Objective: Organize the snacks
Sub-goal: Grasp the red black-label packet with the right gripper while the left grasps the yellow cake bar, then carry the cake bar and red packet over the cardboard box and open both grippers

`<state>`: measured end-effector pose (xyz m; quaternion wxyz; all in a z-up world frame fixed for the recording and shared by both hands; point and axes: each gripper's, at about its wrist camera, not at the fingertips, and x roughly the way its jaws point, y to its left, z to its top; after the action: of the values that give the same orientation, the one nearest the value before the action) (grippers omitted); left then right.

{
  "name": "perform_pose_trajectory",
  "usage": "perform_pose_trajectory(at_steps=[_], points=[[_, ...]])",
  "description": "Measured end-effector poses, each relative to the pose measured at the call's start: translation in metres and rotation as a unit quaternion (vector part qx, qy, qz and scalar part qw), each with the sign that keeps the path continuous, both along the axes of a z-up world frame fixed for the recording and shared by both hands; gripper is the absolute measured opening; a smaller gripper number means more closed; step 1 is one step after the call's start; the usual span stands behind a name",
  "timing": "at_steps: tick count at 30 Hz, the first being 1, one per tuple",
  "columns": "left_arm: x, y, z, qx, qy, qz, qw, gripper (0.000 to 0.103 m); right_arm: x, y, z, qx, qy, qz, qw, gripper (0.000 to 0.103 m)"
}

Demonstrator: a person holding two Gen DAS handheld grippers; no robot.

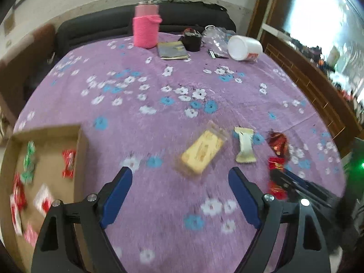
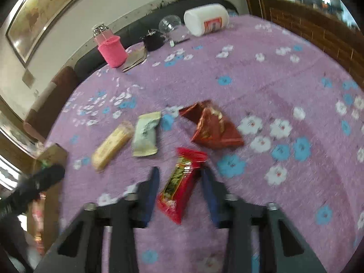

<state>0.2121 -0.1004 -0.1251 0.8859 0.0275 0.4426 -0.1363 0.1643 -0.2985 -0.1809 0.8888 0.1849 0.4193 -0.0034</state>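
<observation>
Blue-padded fingers (image 2: pixel 149 195) of the right gripper (image 2: pixel 179 175) straddle a red snack packet (image 2: pixel 179 186) lying on the purple flowered tablecloth (image 2: pixel 284 72); a gap shows on each side, so the pads do not press on it. Beyond it lie a dark red foil packet (image 2: pixel 211 125), a pale green packet (image 2: pixel 145 134) and a yellow biscuit pack (image 2: pixel 112 146). At the left wrist, the left gripper (image 1: pixel 180 177) stands wide apart and empty above the cloth, the biscuit pack just beyond its tips. Left of it, a cardboard box (image 1: pixel 79 141) holds several red, white and green sweets (image 1: pixel 29 159).
</observation>
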Motion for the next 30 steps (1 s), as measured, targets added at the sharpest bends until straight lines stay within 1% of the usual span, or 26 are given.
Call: perform_pose_trajectory(at_steps=[1, 2, 5, 8, 9, 10, 11, 12, 13, 15, 18, 22, 24, 27, 30], points=[[0.005, -0.006, -0.003, 0.007, -0.002, -0.007, 0.9999, 0.081, 0.001, 0.0, 0.0, -0.012, -0.001, 0.003, 1.0, 0.02], [0.011, -0.012, -0.007, 0.014, -0.002, -0.015, 0.9998, 0.081, 0.003, -0.001, 0.0, -0.016, -0.002, 0.007, 1.0, 0.02], [0.027, -0.031, -0.021, 0.041, -0.005, -0.035, 0.9986, 0.081, 0.002, -0.005, -0.001, -0.01, -0.006, 0.014, 1.0, 0.02], [0.04, -0.046, -0.034, 0.066, -0.004, -0.046, 0.9968, 0.075, 0.002, -0.009, -0.001, -0.001, -0.005, 0.019, 1.0, 0.02], [0.043, -0.049, -0.038, 0.071, -0.001, -0.048, 0.9963, 0.07, 0.002, -0.011, -0.001, 0.006, -0.005, 0.021, 1.0, 0.02], [0.046, -0.051, -0.041, 0.072, 0.004, -0.051, 0.9961, 0.062, 0.002, -0.012, -0.001, 0.012, -0.005, 0.021, 1.0, 0.02], [0.046, -0.051, -0.043, 0.059, 0.007, -0.057, 0.9966, 0.056, 0.002, -0.013, -0.001, 0.019, -0.004, 0.021, 1.0, 0.02], [0.045, -0.05, -0.042, 0.053, 0.005, -0.059, 0.9968, 0.044, 0.002, -0.015, -0.002, 0.026, -0.003, 0.022, 0.999, 0.02], [0.044, -0.05, -0.041, 0.055, 0.004, -0.059, 0.9967, 0.032, 0.002, -0.016, -0.002, 0.032, -0.003, 0.022, 0.999, 0.02], [0.039, -0.048, -0.04, 0.059, 0.004, -0.058, 0.9965, 0.033, 0.003, -0.017, -0.002, 0.037, -0.002, 0.023, 0.999, 0.02], [0.026, -0.044, -0.037, 0.06, -0.003, -0.048, 0.997, 0.033, 0.001, -0.015, -0.001, 0.031, -0.004, 0.029, 0.999, 0.02], [0.003, -0.03, -0.028, 0.039, -0.006, -0.035, 0.9986, 0.032, -0.001, -0.006, 0.001, 0.036, -0.013, 0.048, 0.998, 0.02], [-0.012, -0.021, -0.02, 0.026, -0.011, -0.026, 0.9993, 0.032, -0.003, -0.001, 0.005, 0.035, -0.025, 0.058, 0.997, 0.02], [-0.037, -0.005, -0.007, -0.004, -0.014, -0.019, 0.9997, 0.032, -0.008, 0.003, 0.013, 0.045, -0.054, 0.072, 0.995, 0.02], [-0.067, 0.013, 0.01, -0.011, -0.038, -0.01, 0.9992, 0.033, -0.012, 0.005, 0.019, 0.052, -0.08, 0.081, 0.992, 0.02]])
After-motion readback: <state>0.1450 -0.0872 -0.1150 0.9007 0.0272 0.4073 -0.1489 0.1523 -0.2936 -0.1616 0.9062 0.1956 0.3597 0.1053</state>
